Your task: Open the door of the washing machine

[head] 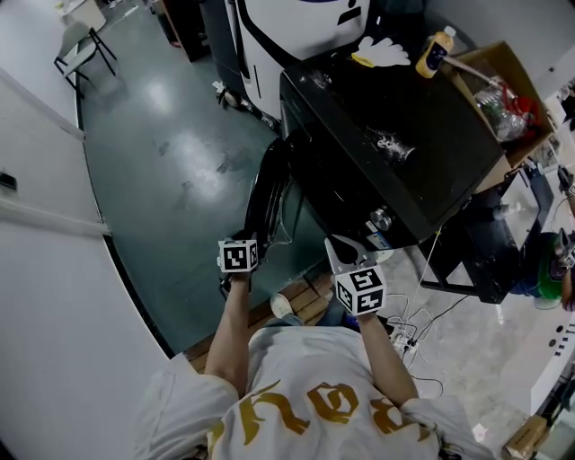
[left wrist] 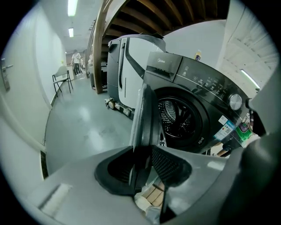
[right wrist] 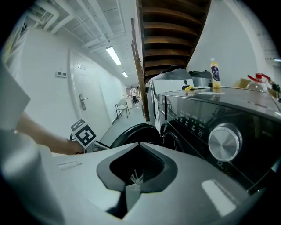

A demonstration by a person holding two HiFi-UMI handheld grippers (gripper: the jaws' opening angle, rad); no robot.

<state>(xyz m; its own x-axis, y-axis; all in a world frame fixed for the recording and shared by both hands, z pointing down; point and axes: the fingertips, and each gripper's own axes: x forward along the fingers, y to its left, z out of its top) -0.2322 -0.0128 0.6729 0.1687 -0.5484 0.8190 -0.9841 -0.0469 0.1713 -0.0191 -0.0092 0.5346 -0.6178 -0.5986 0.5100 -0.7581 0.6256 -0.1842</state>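
The black washing machine (head: pixel 395 144) stands ahead of me with its round door (head: pixel 269 189) swung out to the left. In the left gripper view the door's edge (left wrist: pixel 145 110) runs down between the jaws, and the drum (left wrist: pixel 178 118) shows behind it. My left gripper (left wrist: pixel 142 165) is shut on that door edge, and in the head view this left gripper (head: pixel 252 238) sits at the door's lower rim. My right gripper (head: pixel 341 250) hangs in front of the machine, its jaws together and holding nothing. From the right gripper (right wrist: pixel 131 184) view I see the control knob (right wrist: pixel 225 140).
A yellow bottle (head: pixel 434 52) and a cardboard box (head: pixel 503 90) rest on and beside the machine's top. A white appliance (head: pixel 296 27) stands behind it. Cables and a power strip (head: pixel 404 337) lie on the floor at right, and a paper cup (head: pixel 281 305) by wooden boards is near my feet.
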